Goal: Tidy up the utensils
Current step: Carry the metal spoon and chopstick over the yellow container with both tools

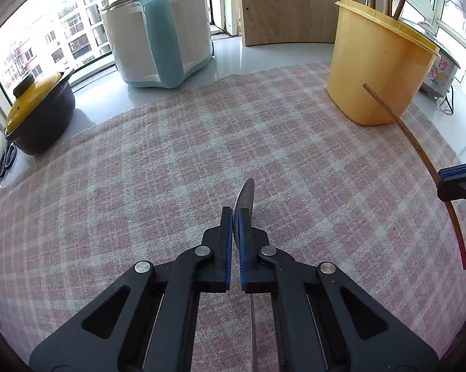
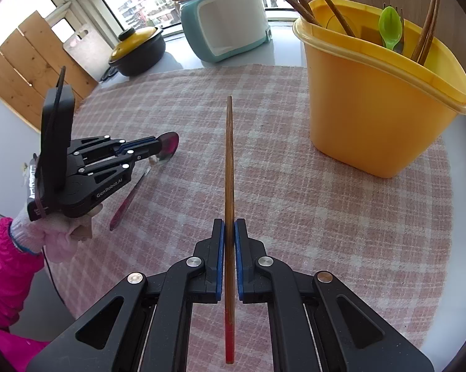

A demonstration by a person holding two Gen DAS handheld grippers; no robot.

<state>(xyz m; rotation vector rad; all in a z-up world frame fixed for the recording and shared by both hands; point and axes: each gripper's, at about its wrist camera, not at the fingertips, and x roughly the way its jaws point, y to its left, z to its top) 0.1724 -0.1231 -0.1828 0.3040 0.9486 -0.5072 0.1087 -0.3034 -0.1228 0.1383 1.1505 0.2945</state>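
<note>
My left gripper [image 1: 235, 214] is shut on a metal spoon [image 1: 244, 198], held edge-on just above the checked cloth. In the right wrist view the left gripper [image 2: 157, 145] grips the spoon [image 2: 168, 146] at its bowl, the handle trailing back over the cloth. My right gripper [image 2: 230, 226] is shut on a brown chopstick [image 2: 229, 167] with a red end; it points toward the far side. In the left wrist view the right gripper [image 1: 444, 183] holds the chopstick [image 1: 419, 152] at the right edge. The yellow utensil bin [image 2: 378, 105] stands at the right, holding several chopsticks and a green spoon [image 2: 389, 28].
A pink and white checked cloth [image 1: 171, 161] covers the counter. A white and teal rice cooker [image 1: 158, 31] and a black pot with a yellow lid [image 1: 37, 114] stand by the window. The yellow bin [image 1: 375, 68] is at the far right. A wooden board [image 1: 282, 6] leans behind.
</note>
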